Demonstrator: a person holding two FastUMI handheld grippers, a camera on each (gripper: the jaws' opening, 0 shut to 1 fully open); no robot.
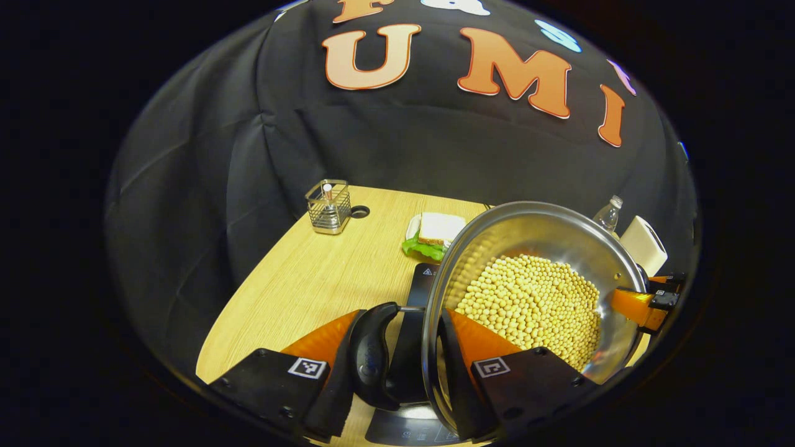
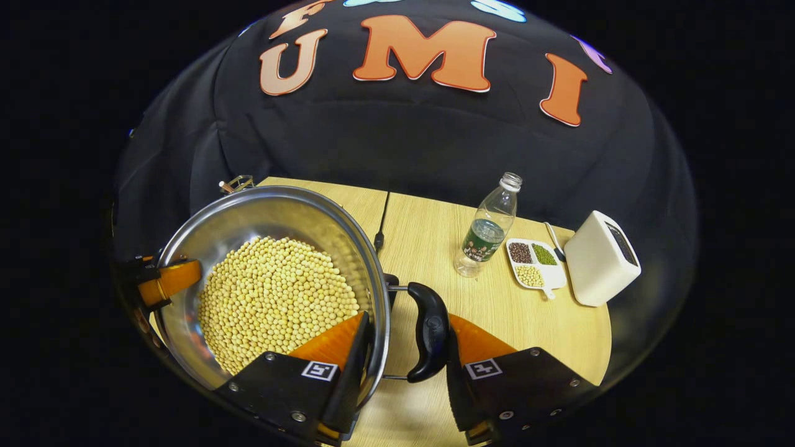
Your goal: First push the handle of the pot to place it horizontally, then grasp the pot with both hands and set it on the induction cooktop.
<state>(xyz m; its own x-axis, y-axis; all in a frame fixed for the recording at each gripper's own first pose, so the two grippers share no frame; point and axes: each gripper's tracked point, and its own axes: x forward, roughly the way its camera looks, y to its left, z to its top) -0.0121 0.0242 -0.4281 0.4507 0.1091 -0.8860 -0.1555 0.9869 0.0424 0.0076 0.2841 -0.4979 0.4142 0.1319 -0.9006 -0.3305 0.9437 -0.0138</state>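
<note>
Two grippers are engaged on the pot (image 1: 534, 292), one at each side handle, and the pot appears lifted clear of the table (image 1: 310, 279) and slightly tilted. In the left gripper view, going from the left of the frame, a wire holder (image 1: 328, 207) stands at the table's far edge, a sandwich on lettuce (image 1: 435, 236) lies at centre, and the induction cooktop (image 1: 407, 347) shows as a dark slab at lower centre, directly under the pot's near rim. The left gripper (image 1: 404, 354) has one finger outside the black side handle (image 1: 371, 354) and the other inside the pot wall, so the fingers are clamped across handle and rim together. The yellow beans (image 1: 534, 304) fill the bowl; the other gripper is seen at the far right rim. In the right gripper view, the right gripper (image 2: 407, 347) mirrors this: one finger inside the wall at lower centre, the other outside the right handle (image 2: 428, 332), gripping handle and rim. The pot's handle-to-handle axis runs straight between the two grippers, so neither hand is nearer. The coming move is judged to be a level descent onto the cooktop. The right gripper view adds a water bottle (image 2: 490, 230), a divided dish of beans (image 2: 533, 261) and a white box (image 2: 599, 257) at right; the cooktop is seen from the left gripper's camera.
</note>
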